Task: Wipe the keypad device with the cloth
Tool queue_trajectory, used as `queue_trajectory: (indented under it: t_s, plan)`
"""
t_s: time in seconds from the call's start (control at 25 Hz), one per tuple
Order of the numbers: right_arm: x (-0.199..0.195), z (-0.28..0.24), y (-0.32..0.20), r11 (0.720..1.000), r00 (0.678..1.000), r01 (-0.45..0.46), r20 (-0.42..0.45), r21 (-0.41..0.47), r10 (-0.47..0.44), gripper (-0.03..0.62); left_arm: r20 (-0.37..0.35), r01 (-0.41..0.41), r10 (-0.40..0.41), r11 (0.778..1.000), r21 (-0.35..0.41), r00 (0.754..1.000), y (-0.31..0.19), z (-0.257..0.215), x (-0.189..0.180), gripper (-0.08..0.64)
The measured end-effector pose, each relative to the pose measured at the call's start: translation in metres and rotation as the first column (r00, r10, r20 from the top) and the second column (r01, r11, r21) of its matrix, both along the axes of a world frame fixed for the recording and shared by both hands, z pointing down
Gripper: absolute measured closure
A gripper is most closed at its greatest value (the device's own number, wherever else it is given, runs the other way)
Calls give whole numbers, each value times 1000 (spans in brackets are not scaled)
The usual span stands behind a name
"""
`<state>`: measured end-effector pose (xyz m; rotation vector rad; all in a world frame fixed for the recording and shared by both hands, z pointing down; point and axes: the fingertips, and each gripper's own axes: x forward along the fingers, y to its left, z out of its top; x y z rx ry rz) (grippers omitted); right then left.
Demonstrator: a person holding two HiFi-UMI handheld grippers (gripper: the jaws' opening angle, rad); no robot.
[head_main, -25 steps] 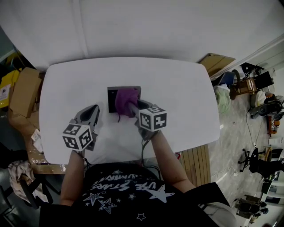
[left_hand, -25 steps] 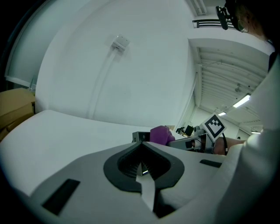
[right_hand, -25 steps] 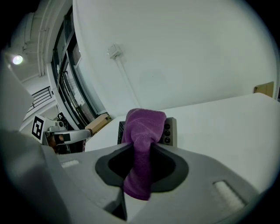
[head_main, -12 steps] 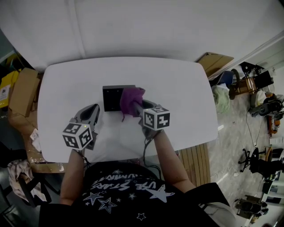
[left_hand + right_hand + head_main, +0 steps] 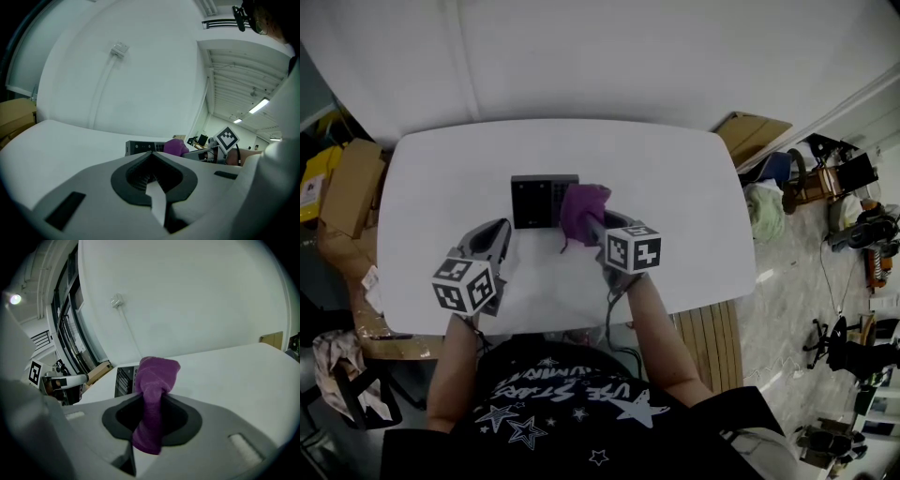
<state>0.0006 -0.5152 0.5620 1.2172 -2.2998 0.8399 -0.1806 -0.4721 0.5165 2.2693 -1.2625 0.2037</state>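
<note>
The keypad device (image 5: 544,200) is a dark square unit lying flat on the white table (image 5: 675,187). My right gripper (image 5: 592,225) is shut on a purple cloth (image 5: 583,212), which is bunched at the device's right edge. In the right gripper view the cloth (image 5: 154,380) stands up between the jaws, with the device (image 5: 124,379) just to its left. My left gripper (image 5: 492,239) rests on the table near and left of the device, shut and empty. From the left gripper view, the device (image 5: 143,147) and cloth (image 5: 176,146) lie just beyond the jaws.
Cardboard boxes (image 5: 347,187) stand off the table's left edge. A wooden board (image 5: 755,131) leans beyond the far right corner. Chairs and clutter (image 5: 844,216) fill the floor to the right. A white wall runs behind the table.
My right gripper has drawn the purple cloth rightward, from on top of the keypad device to its right edge, uncovering the device's face. The left gripper has stayed put.
</note>
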Motion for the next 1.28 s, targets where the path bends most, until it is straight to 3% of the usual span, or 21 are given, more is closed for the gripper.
queue_trajectory:
  t_s: [0.6,1.28]
  plan:
    - [27,-30,62,998,999,28,26,47,-29,494,-6,23,-22,998,52,1000,61,-25,32,551]
    - [65,-53,169,988,992,118,39,99,-123,494,3,59,-59,995,87,998,168,-40,87,551]
